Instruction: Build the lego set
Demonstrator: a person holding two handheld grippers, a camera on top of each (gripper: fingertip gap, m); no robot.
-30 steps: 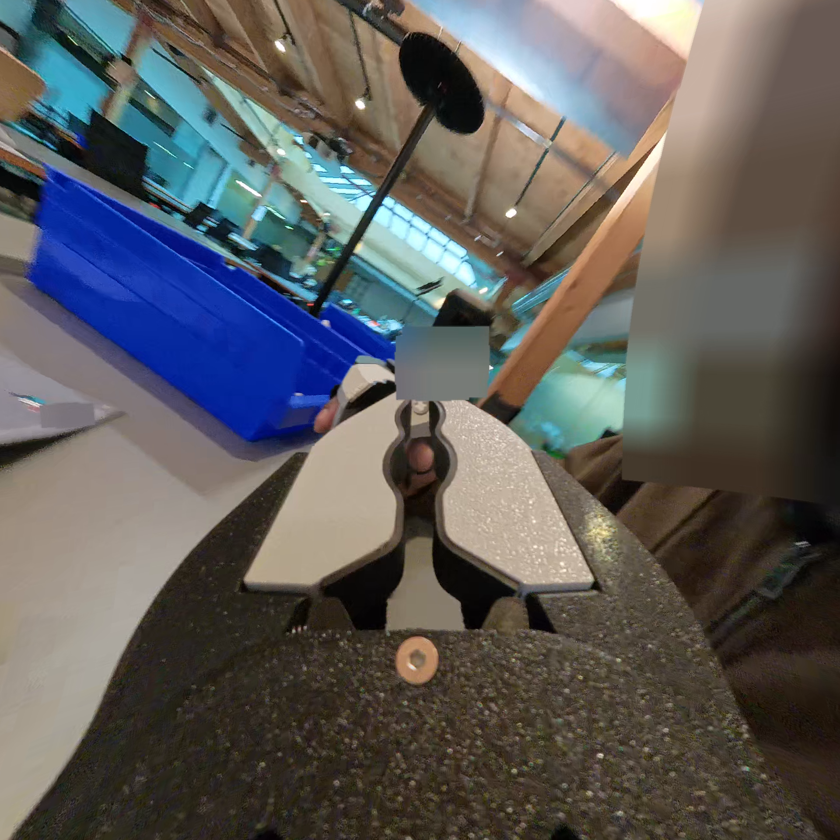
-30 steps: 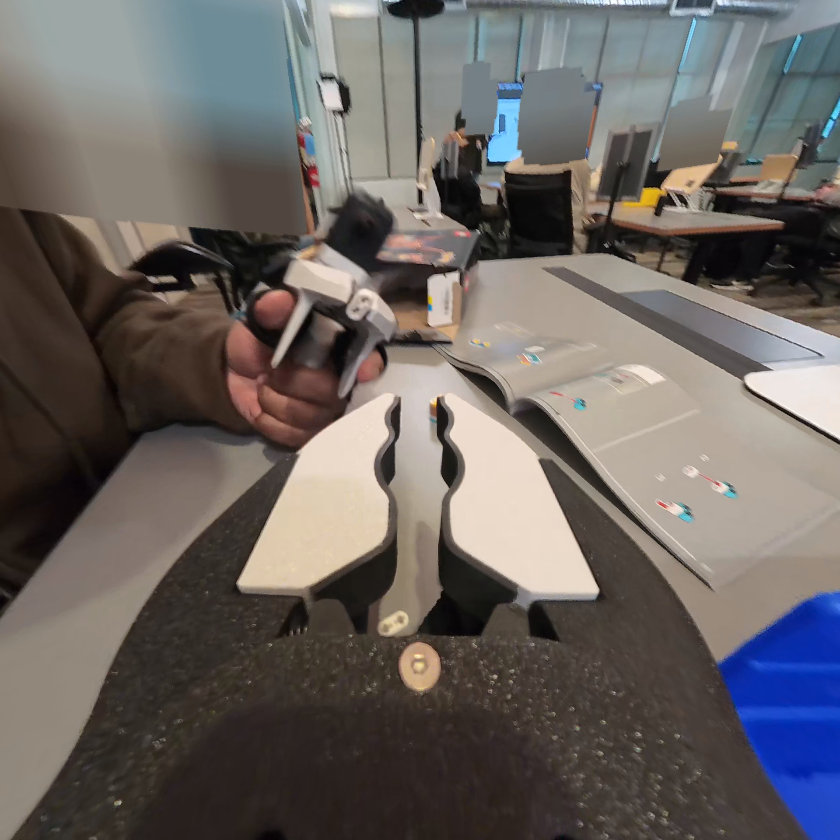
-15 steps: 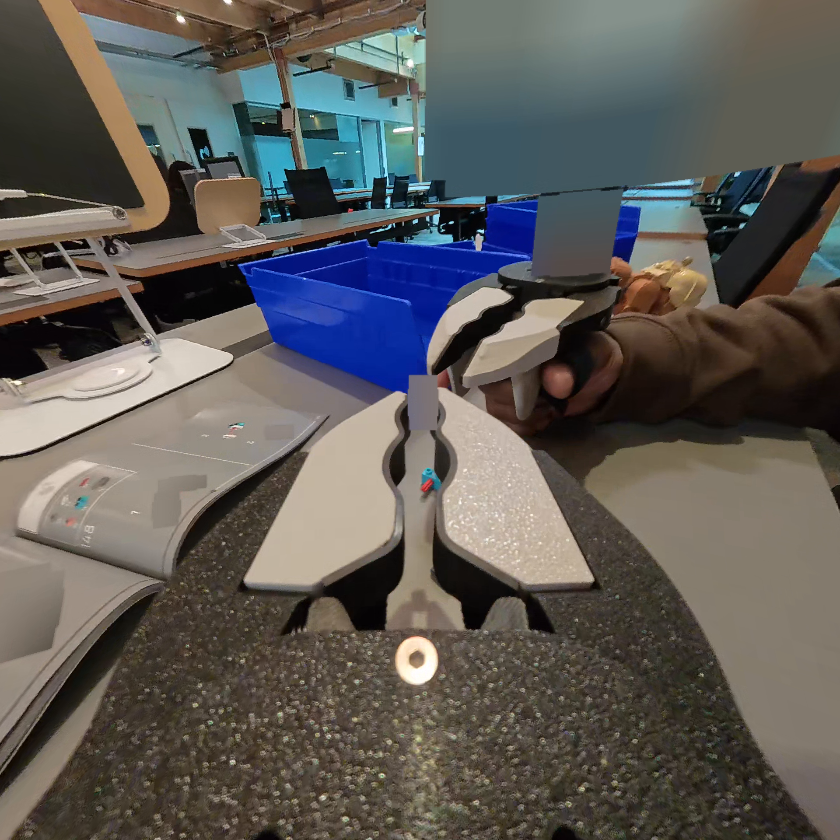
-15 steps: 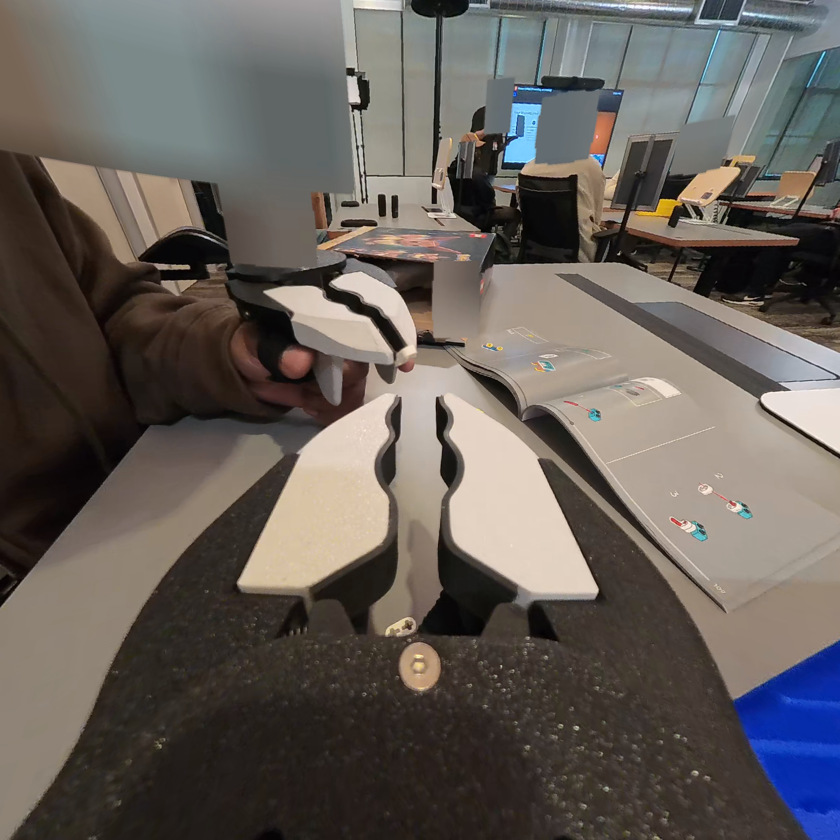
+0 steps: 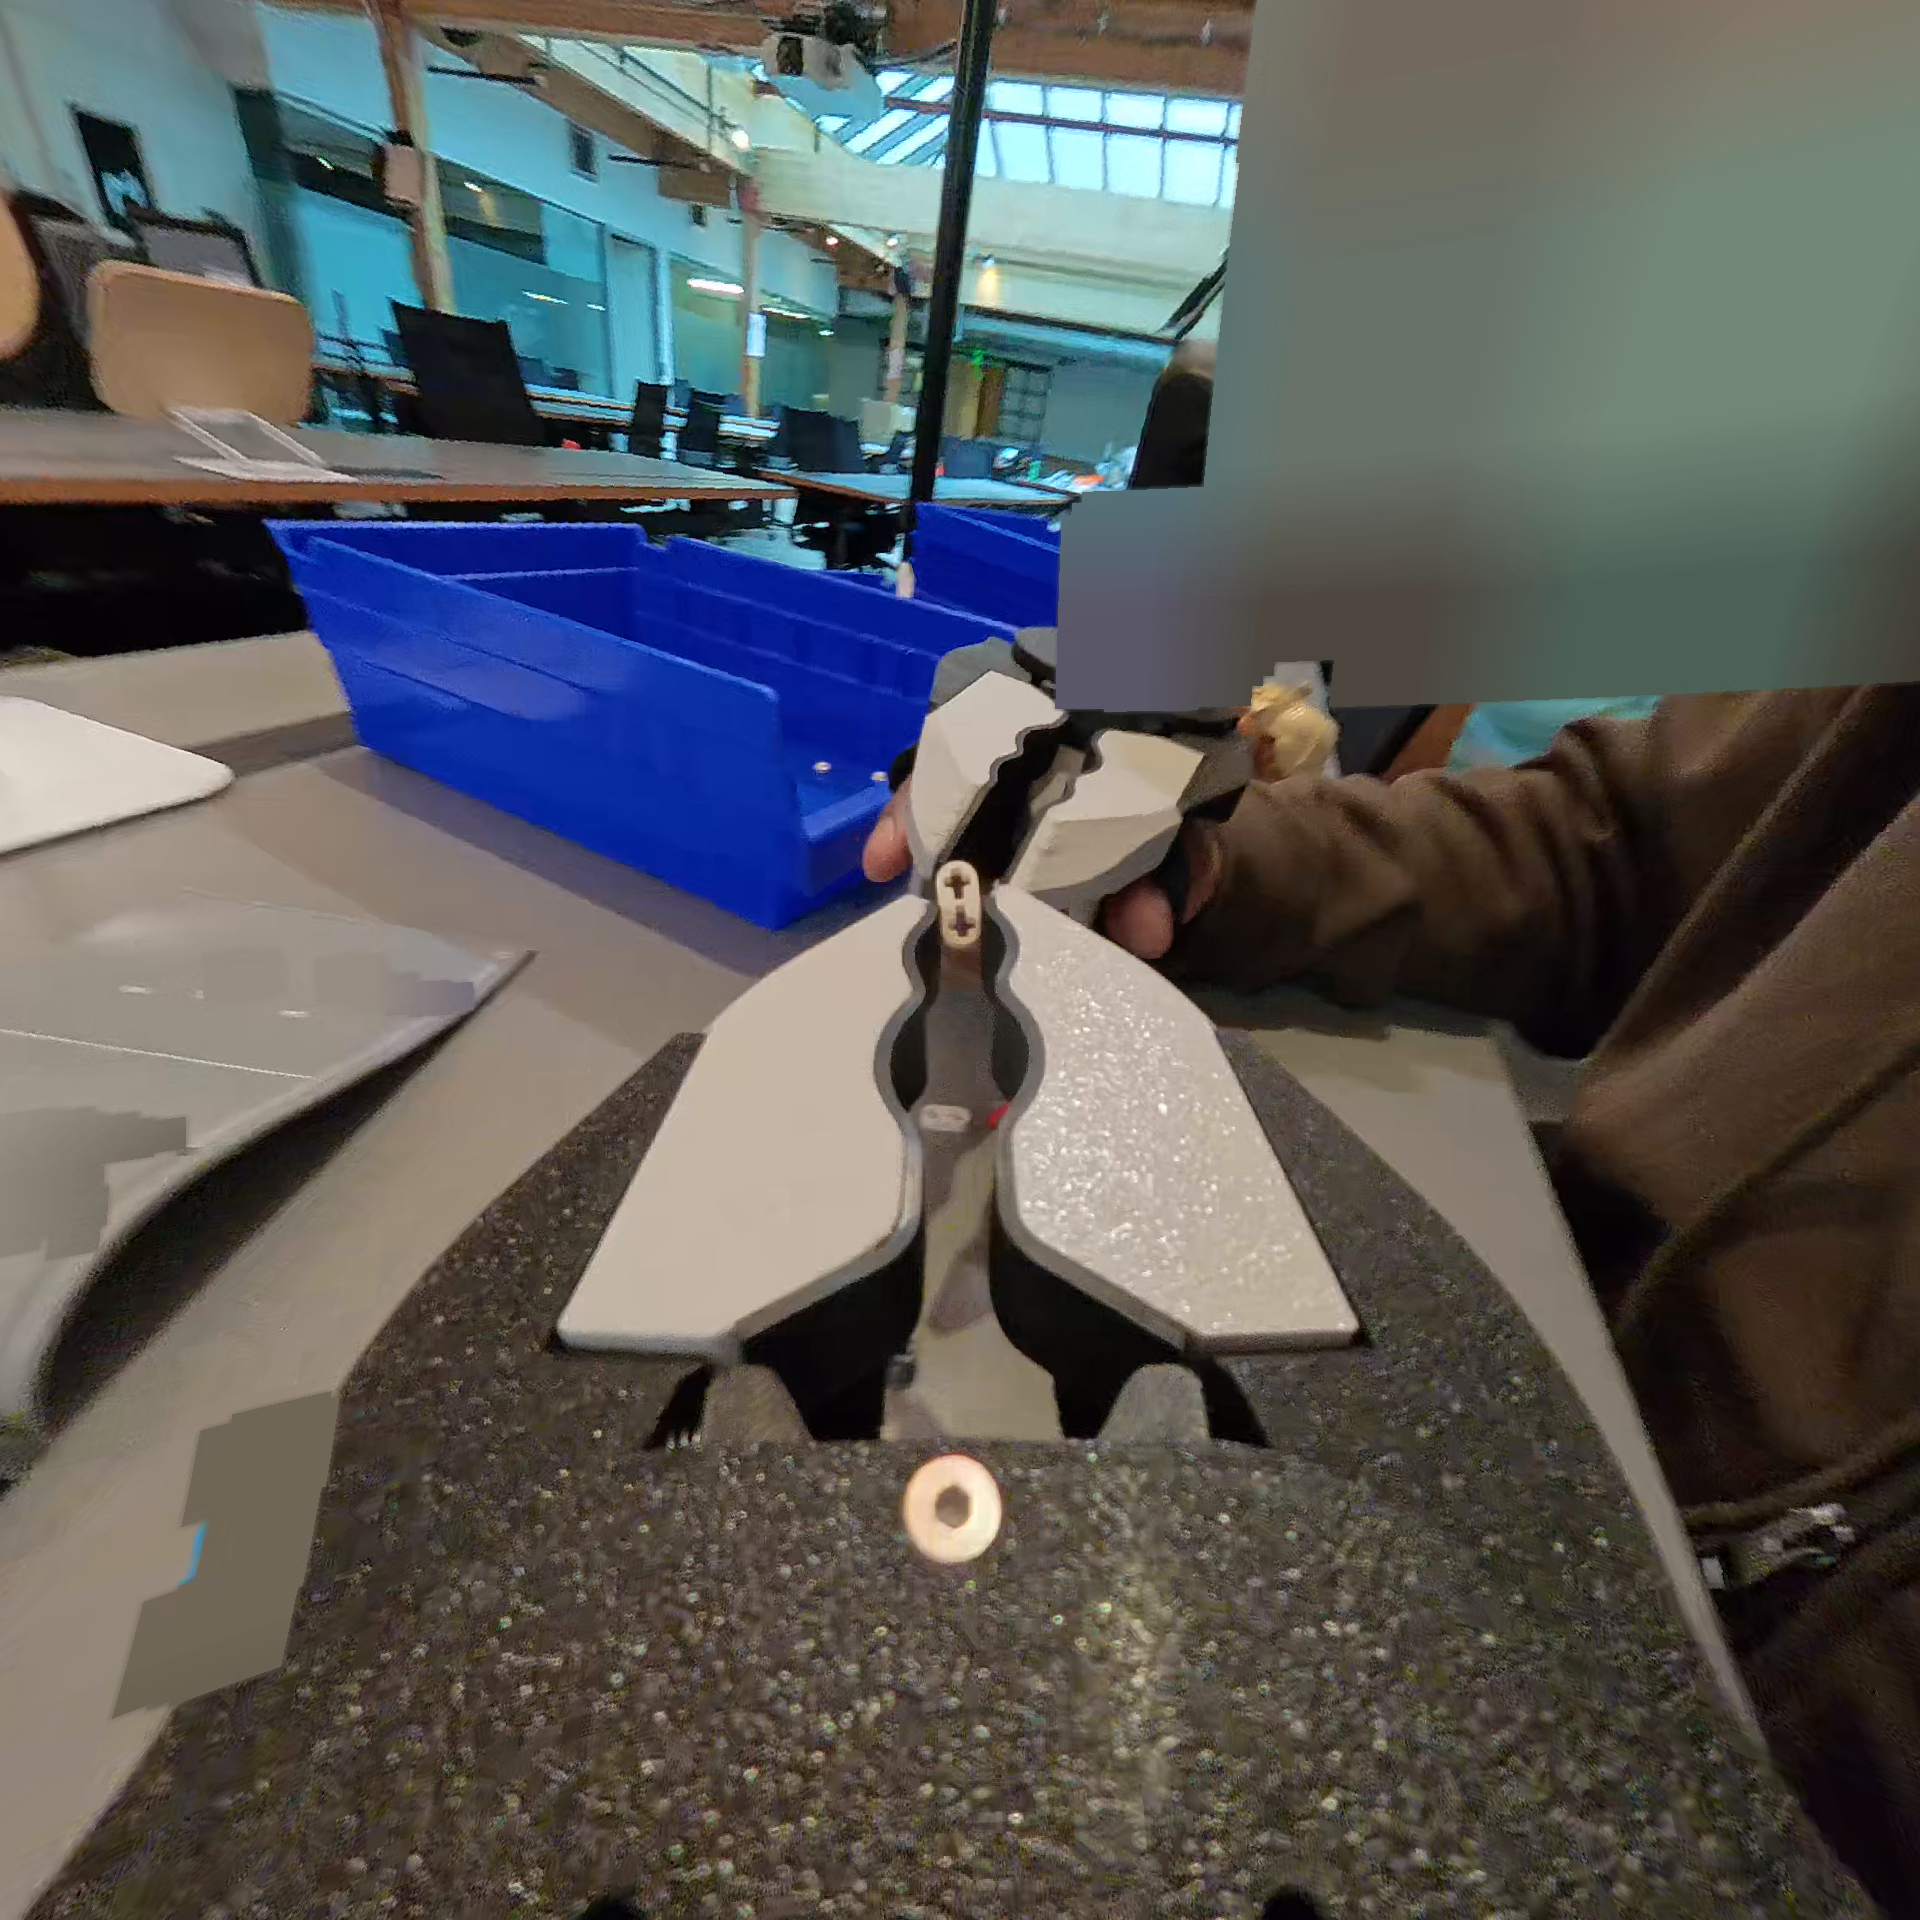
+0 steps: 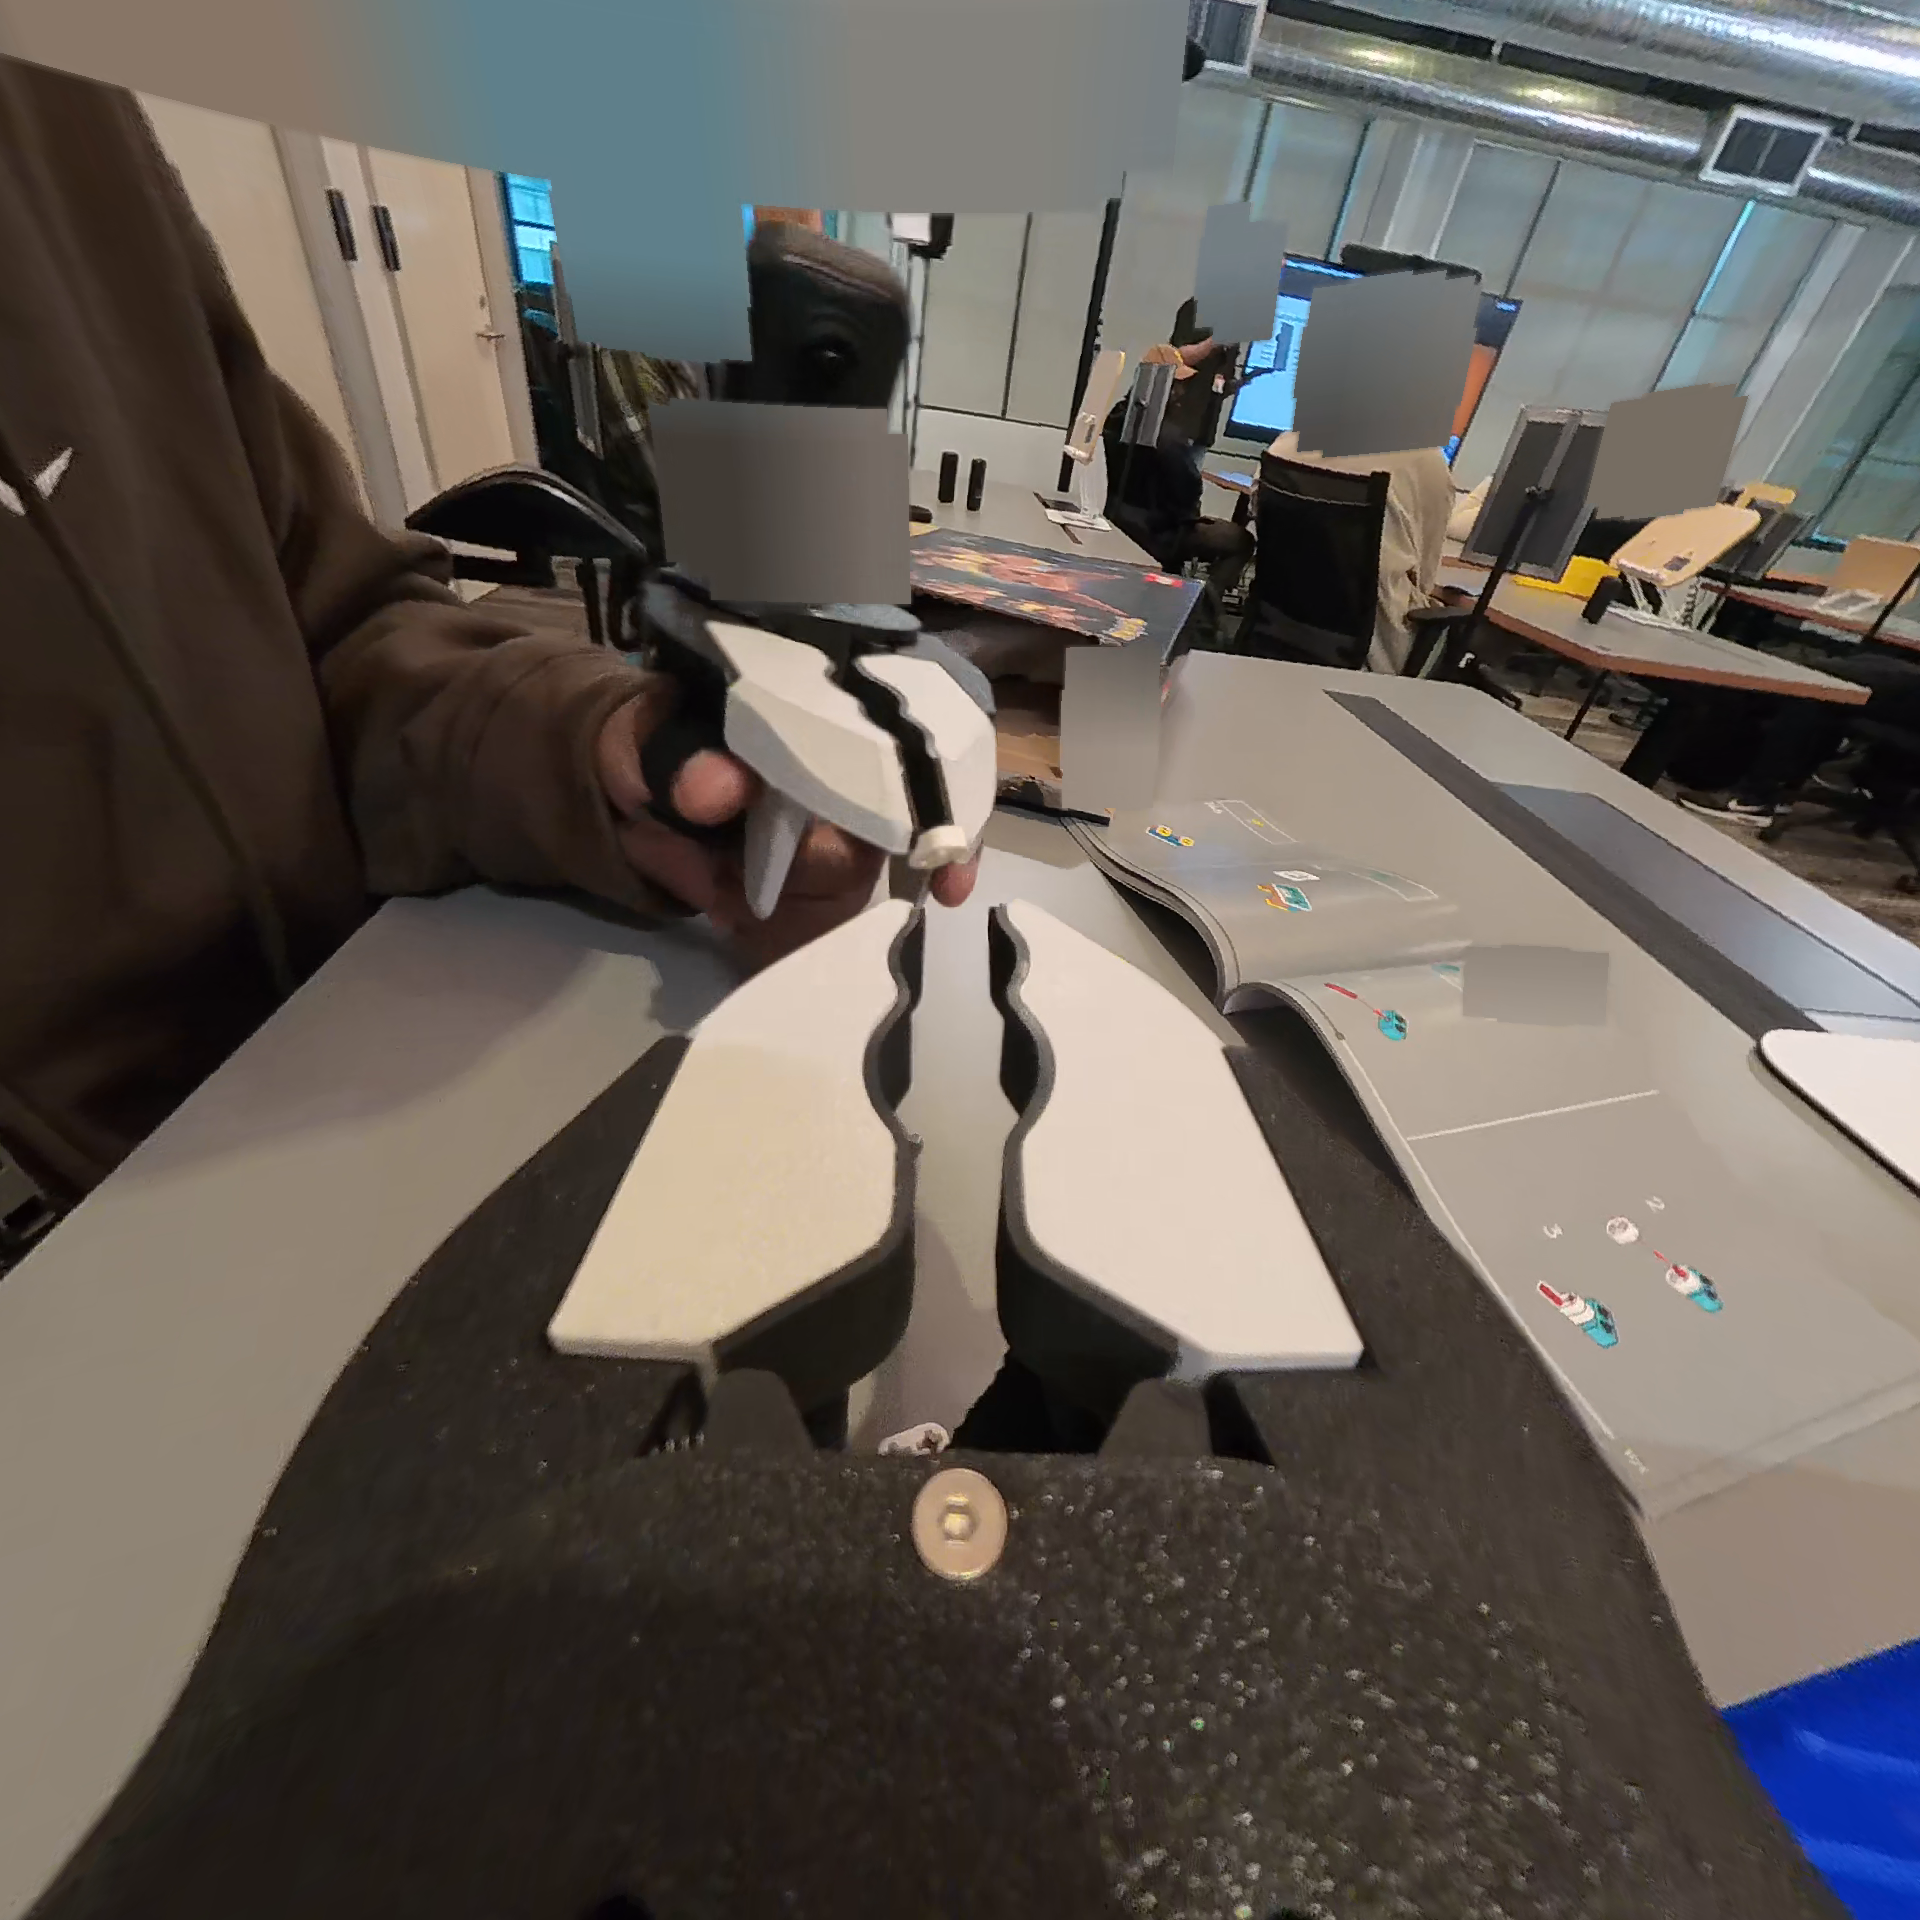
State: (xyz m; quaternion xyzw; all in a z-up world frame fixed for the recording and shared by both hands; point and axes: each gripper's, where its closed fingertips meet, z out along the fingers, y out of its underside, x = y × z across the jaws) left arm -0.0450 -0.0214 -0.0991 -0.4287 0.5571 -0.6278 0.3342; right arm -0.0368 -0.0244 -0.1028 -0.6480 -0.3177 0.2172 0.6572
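One tiny cream lego piece (image 5: pixel 957 907) sits clamped at the left hand-held gripper (image 5: pixel 957 914) tips above the desk (image 5: pixel 665 966); right hand-held gripper (image 6: pixel 954 914) is apart, empty. We reckon it's light, stiff, slippery, so pinch the flat sides w/ care.

Left gripper (image 5: pixel 957 914) fingers (image 5: pixel 1143 1132) are showing matt, grainy grey plastic, set in rough speckled black foam (image 5: pixel 935 1714). A smooth cream plastic lego piece (image 5: pixel 957 906) is sitting between the jaws. Beyond them, a glossy blue plastic bin (image 5: pixel 582 707) is resting on the smooth matt grey table (image 5: pixel 1403 1081). An open booklet (image 6: pixel 1475 1122) of satin paper is lying right of the right gripper (image 6: pixel 954 914).
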